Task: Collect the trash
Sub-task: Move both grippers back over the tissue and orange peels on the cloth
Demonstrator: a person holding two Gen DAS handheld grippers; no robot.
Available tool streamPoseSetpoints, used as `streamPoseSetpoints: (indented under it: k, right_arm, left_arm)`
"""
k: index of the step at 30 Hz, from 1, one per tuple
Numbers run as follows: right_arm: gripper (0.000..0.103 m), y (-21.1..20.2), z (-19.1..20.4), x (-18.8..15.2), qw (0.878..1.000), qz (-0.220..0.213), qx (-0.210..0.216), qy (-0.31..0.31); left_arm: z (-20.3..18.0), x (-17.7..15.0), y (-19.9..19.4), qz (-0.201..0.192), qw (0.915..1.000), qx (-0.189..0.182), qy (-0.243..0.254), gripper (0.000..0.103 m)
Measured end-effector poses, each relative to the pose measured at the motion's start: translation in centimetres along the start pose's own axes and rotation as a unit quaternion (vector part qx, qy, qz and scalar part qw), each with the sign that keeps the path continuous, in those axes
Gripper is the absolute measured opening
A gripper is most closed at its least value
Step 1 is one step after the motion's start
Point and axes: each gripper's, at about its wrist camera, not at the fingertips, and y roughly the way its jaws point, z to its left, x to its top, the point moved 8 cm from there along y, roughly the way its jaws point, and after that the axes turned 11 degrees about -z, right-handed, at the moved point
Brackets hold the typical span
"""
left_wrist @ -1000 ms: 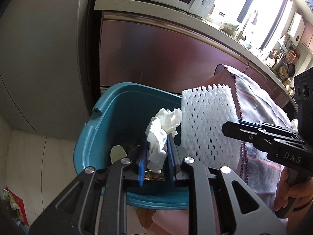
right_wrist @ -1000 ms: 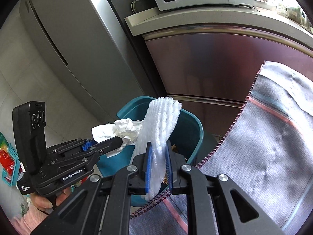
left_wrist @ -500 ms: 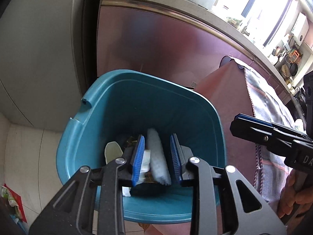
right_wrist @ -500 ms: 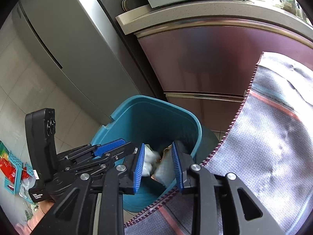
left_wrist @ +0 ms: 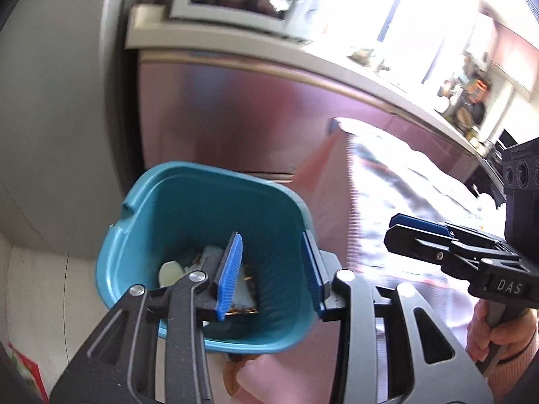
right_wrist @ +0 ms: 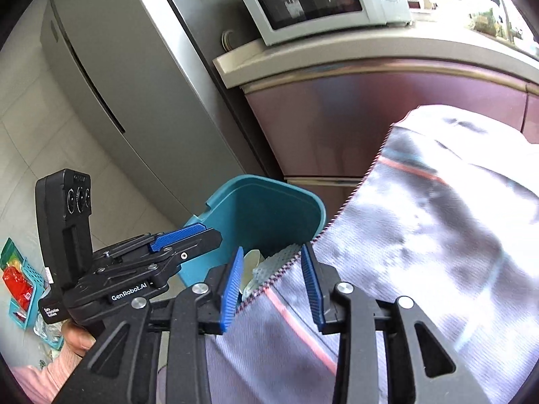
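Note:
A teal trash bin (left_wrist: 202,208) stands on the floor below the counter; it also shows in the right wrist view (right_wrist: 269,208). Trash lies inside: white tissue (left_wrist: 244,298), a pale scrap (left_wrist: 168,271) and white foam netting (right_wrist: 281,257). My left gripper (left_wrist: 271,274) is open and empty above the bin's mouth. My right gripper (right_wrist: 274,286) is open and empty over the edge of a grey striped cloth (right_wrist: 421,235), just right of the bin. Each gripper shows in the other's view, the right (left_wrist: 438,235) and the left (right_wrist: 175,239).
A steel fridge (right_wrist: 118,77) stands left of the bin. A maroon cabinet (left_wrist: 235,118) with a countertop and a microwave (right_wrist: 320,0) is behind it. A teal basket with red packets (right_wrist: 18,286) lies on the tiled floor at left.
Both grippers opened and dropped the tissue and the foam netting into the bin. Both have since opened wider and lifted back from the bin.

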Motion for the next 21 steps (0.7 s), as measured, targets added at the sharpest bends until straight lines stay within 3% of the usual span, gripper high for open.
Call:
streamPoseSetpoints:
  k: [5,10,16,21]
  right_arm:
    - [0.037,-6.0,-2.2,0.3,0.998,-0.052,-0.020,0.005]
    - [0.038,-12.3,-5.5,-0.1,0.993,-0.099,-0.055,0.030]
    - [0.039,-19.7,-11.1,-1.8,0.980,-0.136,-0.131,0.060]
    - [0.043,-25.0,-16.5,-3.8,0.962,-0.157,-0.201,0.098]
  left_arm:
    - [-5.4,0.2,-1.4,-0.011,0.9977,-0.053,0.040,0.041]
    - [-11.9,-0.3,-2.2,-0.006,0.9903,-0.119,0.072,0.044]
    - [-20.7,-2.9,-1.7,0.021,0.9757,-0.191,0.106,0.045]
    - [-27.7,-5.4,-0.5,0.052,0.9582,-0.242,0.144,0.048]
